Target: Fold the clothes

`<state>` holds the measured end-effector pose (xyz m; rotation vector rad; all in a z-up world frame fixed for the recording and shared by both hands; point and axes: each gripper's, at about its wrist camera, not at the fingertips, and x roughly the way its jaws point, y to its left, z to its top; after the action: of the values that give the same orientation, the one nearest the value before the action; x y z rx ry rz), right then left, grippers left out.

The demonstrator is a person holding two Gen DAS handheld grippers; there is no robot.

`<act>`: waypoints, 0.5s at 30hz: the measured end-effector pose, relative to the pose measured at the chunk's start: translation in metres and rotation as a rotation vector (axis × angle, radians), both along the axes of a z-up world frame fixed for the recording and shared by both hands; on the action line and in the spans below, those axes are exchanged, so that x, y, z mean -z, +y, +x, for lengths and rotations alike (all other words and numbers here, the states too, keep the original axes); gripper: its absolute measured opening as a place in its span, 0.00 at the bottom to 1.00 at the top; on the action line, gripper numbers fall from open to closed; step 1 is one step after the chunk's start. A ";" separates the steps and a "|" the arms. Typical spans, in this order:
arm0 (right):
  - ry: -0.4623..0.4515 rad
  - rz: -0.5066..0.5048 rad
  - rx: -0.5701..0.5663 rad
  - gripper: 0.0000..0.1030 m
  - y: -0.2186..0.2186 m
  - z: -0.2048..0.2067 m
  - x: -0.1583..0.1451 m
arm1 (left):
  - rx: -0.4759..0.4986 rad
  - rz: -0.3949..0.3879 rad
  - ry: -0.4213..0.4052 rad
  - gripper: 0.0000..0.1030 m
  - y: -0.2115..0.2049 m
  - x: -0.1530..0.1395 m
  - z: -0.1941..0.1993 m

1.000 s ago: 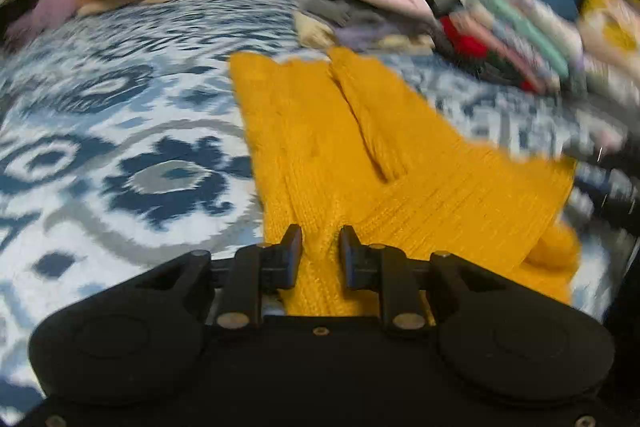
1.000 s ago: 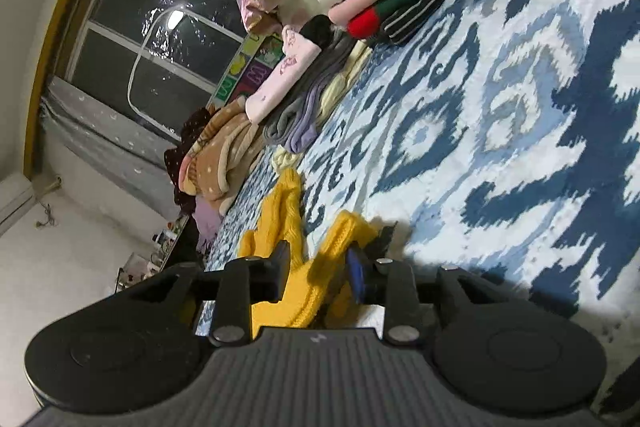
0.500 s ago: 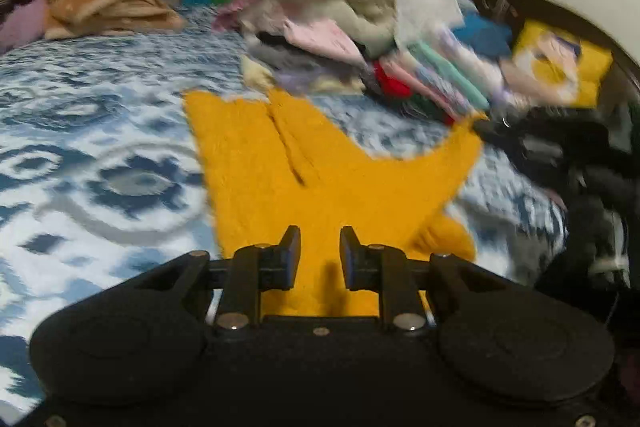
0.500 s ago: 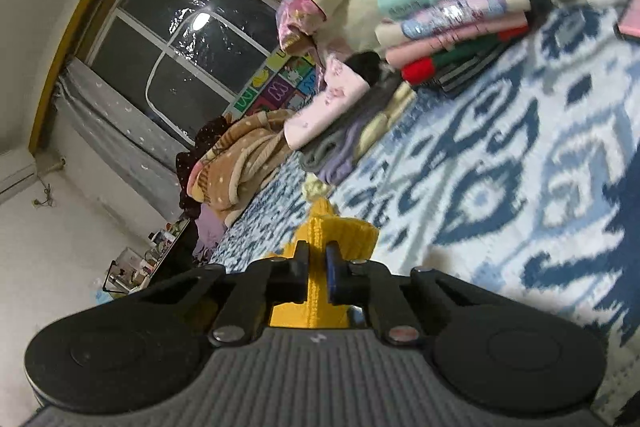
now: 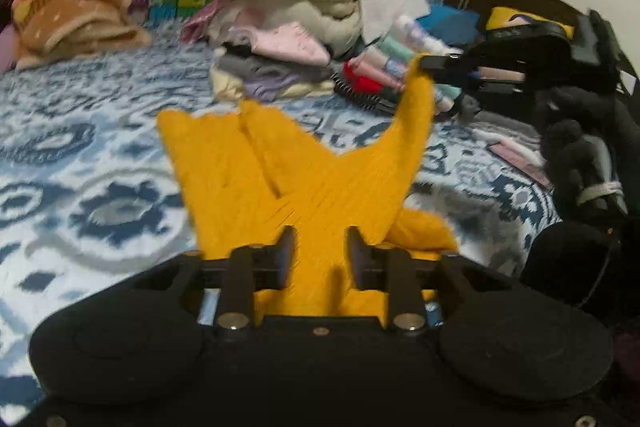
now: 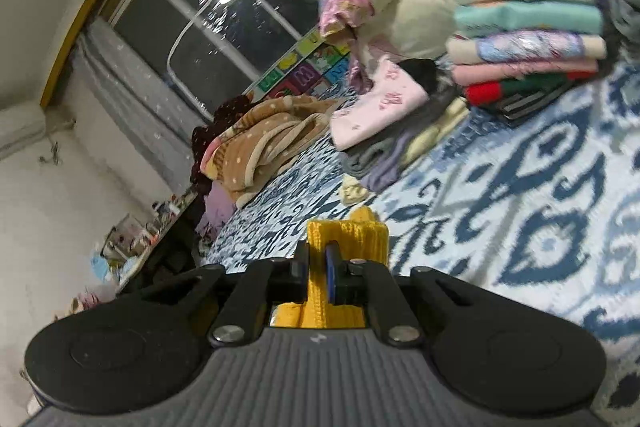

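Note:
A yellow knitted sweater (image 5: 248,179) lies spread on the blue-and-white patterned bed cover (image 5: 80,155). My left gripper (image 5: 322,251) hovers over its near edge. Its jaws are opening, with yellow knit showing in the gap and the pads not pressing it. One sleeve rises in an arc to the upper right, where my right gripper (image 5: 426,63) pinches its tip. In the right wrist view the right gripper (image 6: 320,259) is shut on the ribbed yellow cuff (image 6: 352,235), held above the bed cover (image 6: 520,187).
Stacks of folded clothes (image 5: 304,47) (image 6: 528,39) line the far side of the bed. A brown dotted blanket (image 5: 72,15) (image 6: 264,143) lies by the window. A person's dark sleeve and dark bundles (image 5: 580,147) fill the right side.
The right gripper closed on the yellow cuff and lifted it off the bed, so the sleeve now hangs in an arc. The left jaws have spread wider over the sweater's near edge.

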<state>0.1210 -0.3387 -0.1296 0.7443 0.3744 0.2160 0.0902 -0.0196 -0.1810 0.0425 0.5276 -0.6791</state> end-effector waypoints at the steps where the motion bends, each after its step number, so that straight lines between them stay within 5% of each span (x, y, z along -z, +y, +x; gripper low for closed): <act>1: 0.001 -0.012 -0.009 0.10 0.004 0.004 -0.004 | 0.011 0.035 -0.002 0.39 -0.007 0.005 0.000; 5: 0.007 -0.052 -0.041 0.10 0.018 0.026 -0.020 | 0.053 0.142 -0.023 0.38 -0.022 0.020 -0.001; 11: 0.016 -0.109 -0.100 0.10 0.045 0.062 -0.039 | 0.046 0.138 0.018 0.34 -0.011 0.027 0.007; 15: 0.022 -0.147 -0.150 0.10 0.064 0.089 -0.049 | 0.033 0.068 0.077 0.28 0.002 0.025 0.012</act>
<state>0.2095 -0.2745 -0.0803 0.5745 0.4624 0.3183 0.1018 -0.0172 -0.2056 0.0890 0.6250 -0.6974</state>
